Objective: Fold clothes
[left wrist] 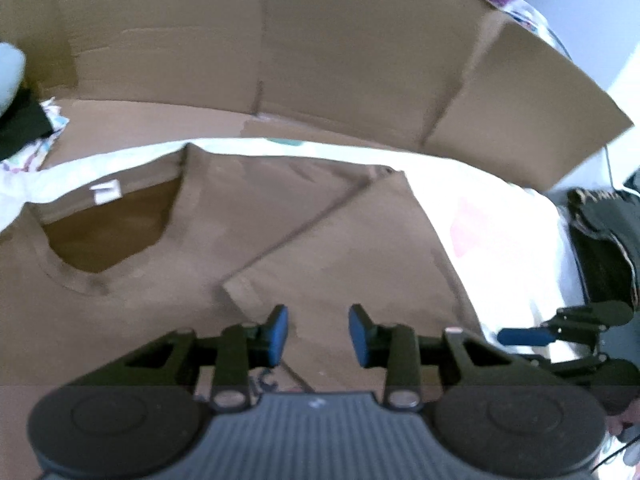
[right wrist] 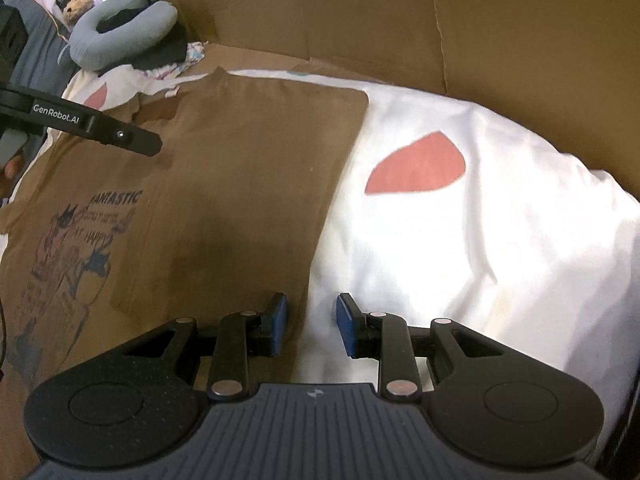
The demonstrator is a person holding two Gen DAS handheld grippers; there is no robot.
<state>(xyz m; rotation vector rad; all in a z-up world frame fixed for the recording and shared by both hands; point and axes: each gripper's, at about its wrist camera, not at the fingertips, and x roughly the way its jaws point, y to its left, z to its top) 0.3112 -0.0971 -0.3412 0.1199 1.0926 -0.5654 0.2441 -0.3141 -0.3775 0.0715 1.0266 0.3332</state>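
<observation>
my left hand-held gripper (left wrist: 318,330) hangs over the brown cotton t-shirt (left wrist: 280,240), jaws parted with nothing between the blue pads; the cloth lies flat beneath them, not pinched. the shirt is spread on a white bed cover with salmon-pink patches (right wrist: 460,220), front up, and its one side with the short sleeve (left wrist: 340,248) already lies folded in over the body, which i judge to be why the left jaws stand empty just there: that flap looks set down. my right hand-held gripper (right wrist: 312,322) is likewise parted and empty, poised over the straight folded edge where brown cloth meets white cover, likely placed to smooth or take that edge. tall brown cardboard walls (left wrist: 320,48) stand behind the bed. the left view alone shows the neckline and its white label (left wrist: 107,192); the right view alone shows the dark printed graphic (right wrist: 76,240), a grey neck pillow (right wrist: 120,28) and the full run of the fold.
</observation>
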